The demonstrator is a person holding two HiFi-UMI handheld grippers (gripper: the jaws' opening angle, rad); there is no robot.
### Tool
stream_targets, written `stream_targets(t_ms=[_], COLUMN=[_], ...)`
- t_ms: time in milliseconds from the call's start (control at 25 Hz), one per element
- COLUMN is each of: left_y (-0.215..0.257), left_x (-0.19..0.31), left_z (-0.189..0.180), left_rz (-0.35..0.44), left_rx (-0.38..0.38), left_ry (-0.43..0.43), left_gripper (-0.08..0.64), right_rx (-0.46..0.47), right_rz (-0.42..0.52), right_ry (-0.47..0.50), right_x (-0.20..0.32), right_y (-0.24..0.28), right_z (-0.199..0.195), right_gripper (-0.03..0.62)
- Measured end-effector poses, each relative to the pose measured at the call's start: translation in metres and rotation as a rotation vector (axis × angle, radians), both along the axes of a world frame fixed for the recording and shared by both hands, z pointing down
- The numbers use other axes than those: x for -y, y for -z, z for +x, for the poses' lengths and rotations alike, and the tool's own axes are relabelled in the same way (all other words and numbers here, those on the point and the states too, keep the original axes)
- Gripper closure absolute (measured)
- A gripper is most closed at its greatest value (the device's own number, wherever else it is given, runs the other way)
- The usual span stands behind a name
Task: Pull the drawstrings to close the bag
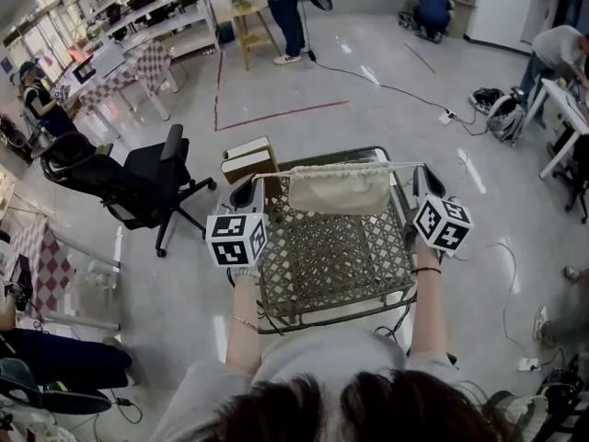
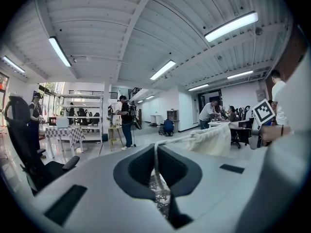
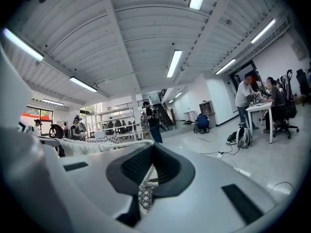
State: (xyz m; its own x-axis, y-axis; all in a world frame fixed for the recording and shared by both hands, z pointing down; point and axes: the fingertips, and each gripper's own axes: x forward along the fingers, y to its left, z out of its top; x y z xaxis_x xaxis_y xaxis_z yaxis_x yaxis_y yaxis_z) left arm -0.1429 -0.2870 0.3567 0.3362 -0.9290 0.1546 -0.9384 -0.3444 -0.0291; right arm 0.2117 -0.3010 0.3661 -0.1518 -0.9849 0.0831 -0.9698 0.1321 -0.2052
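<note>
Soft, light cloth bag [image 1: 339, 190] at the tabletop's [image 1: 331, 258] far edge, with left tool [image 1: 247, 190] and right tool [image 1: 425, 184] each pinched shut on its thin drawstrings [image 1: 272, 174] near the far corners — cord is probably slippery, so grip it firmly.

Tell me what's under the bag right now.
The lattice-patterned tabletop lies under the bag, which hangs on the drawstring stretched between left gripper and right gripper, both shut on it. The strip beneath the bag is covered; whether they touch can't be told.
</note>
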Motion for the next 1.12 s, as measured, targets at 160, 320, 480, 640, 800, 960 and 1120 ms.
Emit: stream_targets(t_ms=[160, 320, 480, 640, 800, 960, 1120], left_y=[0.002, 0.002, 0.002, 0.004, 0.005, 0.008, 0.01], left_x=[0.0, 0.0, -0.001, -0.003, -0.003, -0.003, -0.004], left_z=[-0.002, -0.005, -0.008, -0.009, -0.011, -0.011, -0.013], left_rz=[0.004, 0.007, 0.012, 0.014, 0.015, 0.021, 0.026], left_rx=[-0.013, -0.022, -0.026, -0.044, -0.063, -0.074, -0.09], left_ry=[0.01, 0.017, 0.022, 0.027, 0.032, 0.034, 0.038], left_gripper=[0.538, 0.538, 0.538, 0.538, 0.538, 0.538, 0.538], right_rx=[0.012, 0.022, 0.032, 0.054, 0.074, 0.082, 0.093], right_rz=[0.002, 0.004, 0.007, 0.009, 0.01, 0.014, 0.016], right_ry=[-0.007, -0.016, -0.027, -0.043, -0.051, -0.061, -0.067], right_x=[0.0, 0.0, -0.002, -0.005, -0.005, -0.005, -0.006], right_y=[0.001, 0.001, 0.0, 0.0, 0.0, 0.003, 0.003], right_z=[0.002, 0.005, 0.008, 0.015, 0.018, 0.022, 0.022], right_gripper=[0.569, 0.569, 0.569, 0.568, 0.568, 0.568, 0.568])
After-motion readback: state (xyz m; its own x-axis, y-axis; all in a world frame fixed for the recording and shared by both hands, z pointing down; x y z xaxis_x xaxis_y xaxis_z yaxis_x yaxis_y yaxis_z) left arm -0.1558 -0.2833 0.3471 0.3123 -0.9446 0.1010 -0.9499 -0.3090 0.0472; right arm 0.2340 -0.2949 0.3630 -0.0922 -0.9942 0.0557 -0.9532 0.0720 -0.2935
